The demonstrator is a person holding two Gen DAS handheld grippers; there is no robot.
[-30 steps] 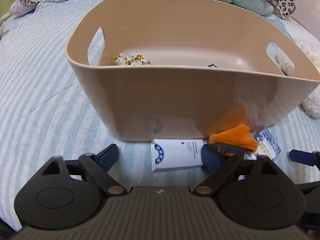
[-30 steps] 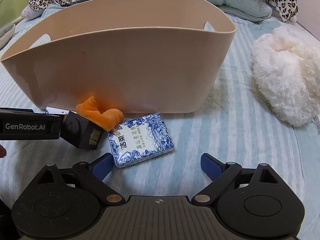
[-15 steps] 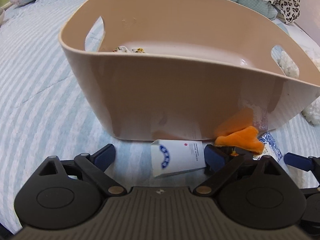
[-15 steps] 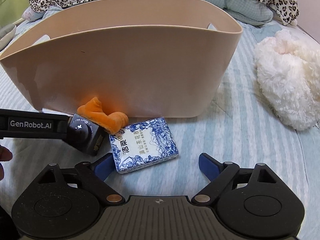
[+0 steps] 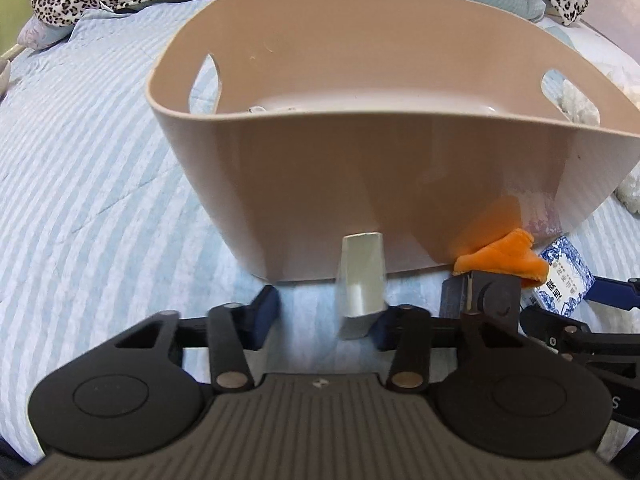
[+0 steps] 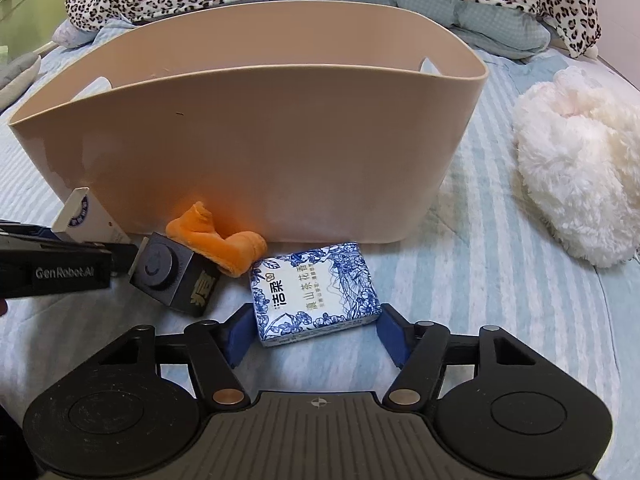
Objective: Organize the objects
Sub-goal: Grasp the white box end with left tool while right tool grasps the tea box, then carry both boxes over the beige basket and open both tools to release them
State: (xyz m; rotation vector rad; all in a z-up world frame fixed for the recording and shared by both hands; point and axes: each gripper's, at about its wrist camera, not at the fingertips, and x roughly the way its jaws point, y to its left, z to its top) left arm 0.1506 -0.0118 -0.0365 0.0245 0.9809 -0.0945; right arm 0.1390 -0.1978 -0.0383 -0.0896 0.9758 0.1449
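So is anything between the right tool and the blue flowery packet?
Nothing visible is. The blue flowery packet lies on the bed right between the open fingers of the right tool. The orange plush and the black cube sit off to its left.

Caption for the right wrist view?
Right gripper open around the blue-and-white tissue pack, in front of the beige basket.

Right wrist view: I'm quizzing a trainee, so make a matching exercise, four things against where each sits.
1 tissue pack
2 orange plush
3 white box
4 fluffy white toy

A tipped up on edge, far left
B alone, right of the tub
C between the fingers of the right gripper
D against the tub's base

Pairs: 1-C, 2-D, 3-A, 4-B.
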